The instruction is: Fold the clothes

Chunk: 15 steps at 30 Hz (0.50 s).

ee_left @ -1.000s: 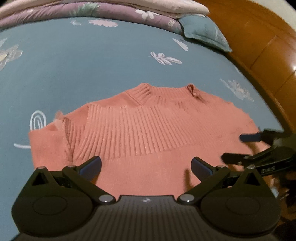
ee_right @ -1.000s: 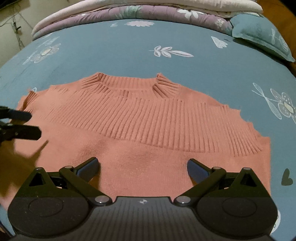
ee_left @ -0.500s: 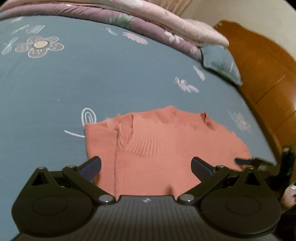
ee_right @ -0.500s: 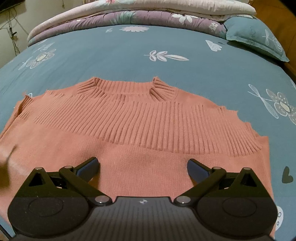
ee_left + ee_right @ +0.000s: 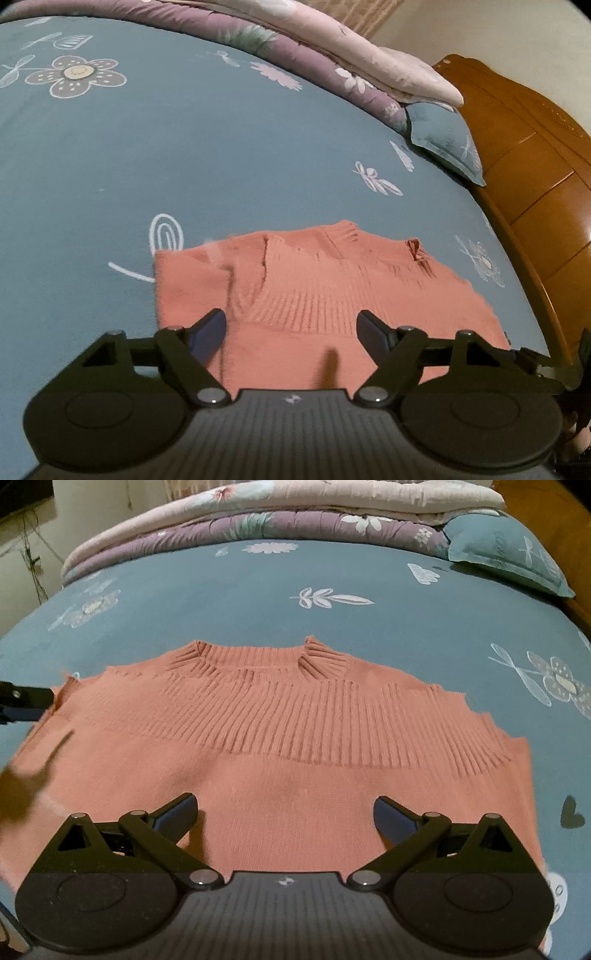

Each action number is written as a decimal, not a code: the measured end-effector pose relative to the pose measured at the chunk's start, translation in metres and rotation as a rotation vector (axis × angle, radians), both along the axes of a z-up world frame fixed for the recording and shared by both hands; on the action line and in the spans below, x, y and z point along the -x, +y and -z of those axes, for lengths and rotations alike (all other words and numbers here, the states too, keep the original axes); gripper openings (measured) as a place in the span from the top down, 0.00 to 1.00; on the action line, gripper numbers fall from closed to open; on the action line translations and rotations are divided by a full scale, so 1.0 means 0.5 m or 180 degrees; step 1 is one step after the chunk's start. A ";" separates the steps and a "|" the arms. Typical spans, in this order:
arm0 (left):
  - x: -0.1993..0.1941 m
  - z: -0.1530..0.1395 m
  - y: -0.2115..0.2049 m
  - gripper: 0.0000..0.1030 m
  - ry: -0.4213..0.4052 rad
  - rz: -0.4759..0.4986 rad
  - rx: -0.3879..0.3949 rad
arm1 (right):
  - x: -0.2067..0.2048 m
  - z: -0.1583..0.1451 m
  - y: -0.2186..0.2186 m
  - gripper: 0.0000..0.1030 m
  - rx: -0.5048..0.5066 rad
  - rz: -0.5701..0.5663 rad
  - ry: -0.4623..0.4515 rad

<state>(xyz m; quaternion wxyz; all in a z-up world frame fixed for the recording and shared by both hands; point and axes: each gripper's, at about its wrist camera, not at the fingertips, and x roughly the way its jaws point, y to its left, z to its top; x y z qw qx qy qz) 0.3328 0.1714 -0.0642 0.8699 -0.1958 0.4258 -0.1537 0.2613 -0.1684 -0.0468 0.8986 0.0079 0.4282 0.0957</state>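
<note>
A salmon-pink ribbed knit sweater (image 5: 295, 746) lies flat on the blue bed sheet (image 5: 258, 590), collar away from me. My right gripper (image 5: 284, 810) hovers open over its lower middle, with nothing between the fingers. My left gripper (image 5: 291, 330) is over the sweater's (image 5: 332, 295) left shoulder, where a folded-in sleeve edge (image 5: 192, 284) lies. Its jaws are closing and stand apart above the knit, and the pads press on nothing. In the right wrist view its fingertips (image 5: 33, 698) show at the sweater's left edge. Part of the right gripper (image 5: 546, 363) shows at the far right of the left wrist view.
Folded purple and pink quilts (image 5: 295, 520) are stacked along the far side of the bed, with a blue pillow (image 5: 509, 550) beside them. A wooden headboard (image 5: 535, 166) rises on the right. Flower-printed sheet (image 5: 110, 166) lies bare to the left of and beyond the sweater.
My left gripper has shifted toward the sweater's left shoulder and rolled, so its view now takes in more bed. Its jaws have narrowed. The right gripper has stayed put.
</note>
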 end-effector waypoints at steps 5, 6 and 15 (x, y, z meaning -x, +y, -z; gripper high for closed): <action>0.027 0.001 0.047 0.25 0.0087 -0.0246 0.0026 | 0.002 -0.003 -0.003 0.00 -0.0015 -0.0024 0.0005; 0.034 0.002 0.058 0.25 0.0120 -0.0305 0.0004 | 0.001 -0.003 -0.003 0.00 -0.0015 -0.0026 0.0008; 0.030 0.063 0.094 0.22 0.0465 -0.0209 0.0576 | -0.006 -0.002 0.000 0.00 -0.0063 -0.0038 0.0043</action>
